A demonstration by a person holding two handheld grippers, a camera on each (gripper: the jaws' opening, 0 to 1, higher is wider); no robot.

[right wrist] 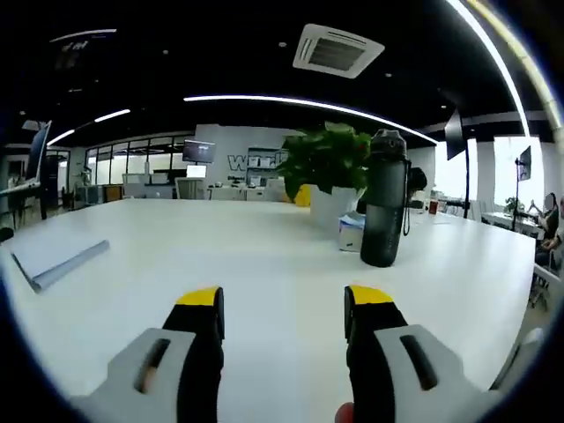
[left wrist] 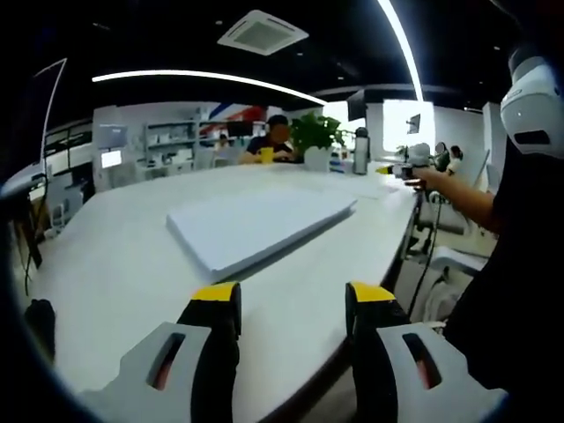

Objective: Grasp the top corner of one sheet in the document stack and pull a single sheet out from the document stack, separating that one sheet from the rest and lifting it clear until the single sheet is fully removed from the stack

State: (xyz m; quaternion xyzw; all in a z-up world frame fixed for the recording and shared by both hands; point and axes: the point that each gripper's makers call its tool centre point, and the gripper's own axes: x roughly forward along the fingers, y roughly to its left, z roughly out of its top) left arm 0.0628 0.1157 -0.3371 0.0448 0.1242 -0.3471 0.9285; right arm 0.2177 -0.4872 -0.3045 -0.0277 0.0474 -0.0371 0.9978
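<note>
Left gripper view: the left gripper [left wrist: 291,304] hovers with jaws spread, nothing between them — the paper stack [left wrist: 257,226] lies flat on the white table [left wrist: 115,264] near its right edge. The right gripper [right wrist: 286,308] is also spread and empty, before a dark bottle [right wrist: 386,198] and a potted plant [right wrist: 324,163].

Brightness: bright, even indoor light against a dark ceiling.
Source: long curved ceiling light strips [left wrist: 211,77]; daylight from a window [left wrist: 401,123].
Glare: window blown out white; soft sheen on the desk [right wrist: 282,264].
Distortion: strong fisheye bending at edges.
Focus: distant background soft.
</note>
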